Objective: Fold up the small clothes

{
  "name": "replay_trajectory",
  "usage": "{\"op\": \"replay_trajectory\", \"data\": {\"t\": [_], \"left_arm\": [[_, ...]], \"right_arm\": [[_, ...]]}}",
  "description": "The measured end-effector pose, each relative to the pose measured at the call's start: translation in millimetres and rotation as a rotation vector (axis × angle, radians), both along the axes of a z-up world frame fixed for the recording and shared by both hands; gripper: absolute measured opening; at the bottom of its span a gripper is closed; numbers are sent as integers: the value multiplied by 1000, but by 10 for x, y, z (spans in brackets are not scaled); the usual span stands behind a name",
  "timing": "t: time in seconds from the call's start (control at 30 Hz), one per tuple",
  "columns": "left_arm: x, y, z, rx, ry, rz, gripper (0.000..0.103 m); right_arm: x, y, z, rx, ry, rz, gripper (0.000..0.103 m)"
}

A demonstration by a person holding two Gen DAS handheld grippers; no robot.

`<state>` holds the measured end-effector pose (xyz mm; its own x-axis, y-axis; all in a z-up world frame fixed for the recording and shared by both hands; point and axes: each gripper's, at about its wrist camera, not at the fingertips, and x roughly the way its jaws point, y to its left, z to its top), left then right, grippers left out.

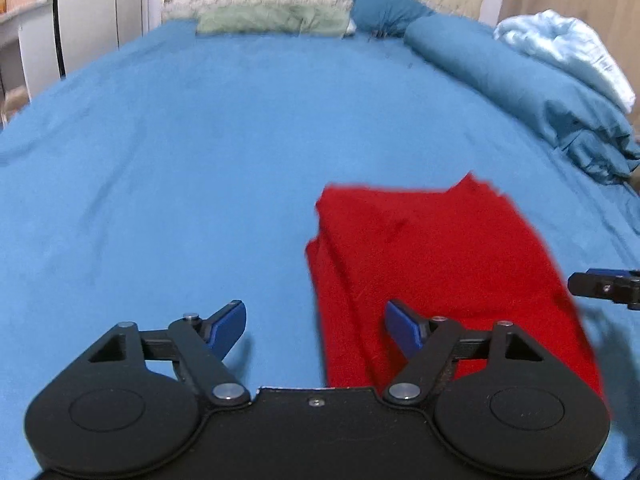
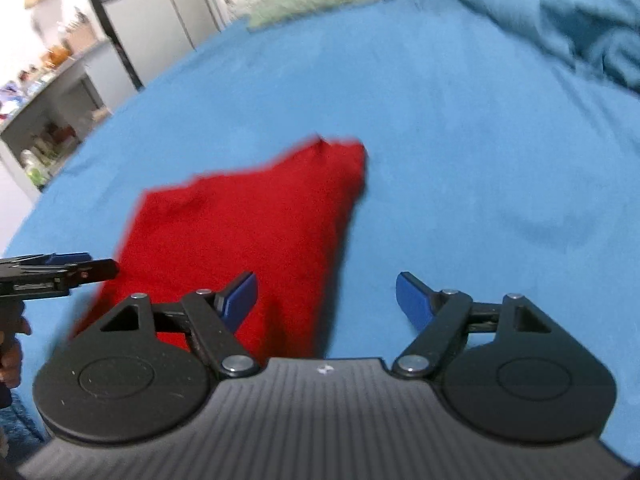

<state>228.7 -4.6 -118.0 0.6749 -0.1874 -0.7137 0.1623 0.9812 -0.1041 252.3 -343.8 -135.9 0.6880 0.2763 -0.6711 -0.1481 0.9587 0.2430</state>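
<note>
A folded red garment [image 1: 432,264] lies flat on the blue bedsheet [image 1: 180,168]. My left gripper [image 1: 316,326] stands open over the garment's near left edge, with its right finger above the red cloth and nothing pinched. In the right wrist view the same red garment [image 2: 260,232] shows at centre left. My right gripper [image 2: 326,300] is open at the garment's near right edge, its left finger [image 2: 240,300] over the cloth and its right finger over bare sheet. Each gripper shows at the edge of the other's view.
A rolled blue duvet [image 1: 520,80] and a pale blue blanket [image 1: 568,52] lie along the bed's right side. A green cloth [image 1: 272,18] and a blue pillow [image 1: 384,8] sit at the headboard. A shelf [image 2: 44,92] with small items stands left of the bed.
</note>
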Motion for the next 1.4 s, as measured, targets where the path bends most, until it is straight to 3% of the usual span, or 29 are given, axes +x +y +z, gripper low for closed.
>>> {"op": "replay_trajectory", "data": {"t": [0.13, 0.2, 0.23, 0.3, 0.47, 0.63, 0.8, 1.0, 1.4], "left_arm": [[-322, -40, 571, 21, -99, 10, 82], [-552, -65, 869, 37, -142, 17, 90], [-674, -84, 1010, 49, -159, 23, 101], [-935, -111, 1239, 70, -197, 40, 103], [-1524, -162, 1509, 113, -166, 62, 103], [-1877, -172, 1398, 140, -85, 91, 103], [-2149, -124, 1209, 151, -57, 93, 103], [-2275, -129, 1104, 174, -56, 77, 103], [-2334, -191, 1054, 174, -74, 63, 103]], "right_arm": [[-346, 100, 598, -32, -74, 3, 97], [-577, 163, 922, -50, -97, -5, 103], [-696, 192, 1049, -52, -109, -10, 103], [-958, 273, 1295, -74, -135, -19, 103], [-1485, 485, 1596, -165, -106, -79, 103], [-1921, 530, 1525, -185, -49, -121, 103], [-2215, 581, 1289, -208, 23, -136, 103], [-2361, 601, 1018, -208, 110, -141, 103], [-2383, 594, 973, -240, 129, -145, 103]]}}
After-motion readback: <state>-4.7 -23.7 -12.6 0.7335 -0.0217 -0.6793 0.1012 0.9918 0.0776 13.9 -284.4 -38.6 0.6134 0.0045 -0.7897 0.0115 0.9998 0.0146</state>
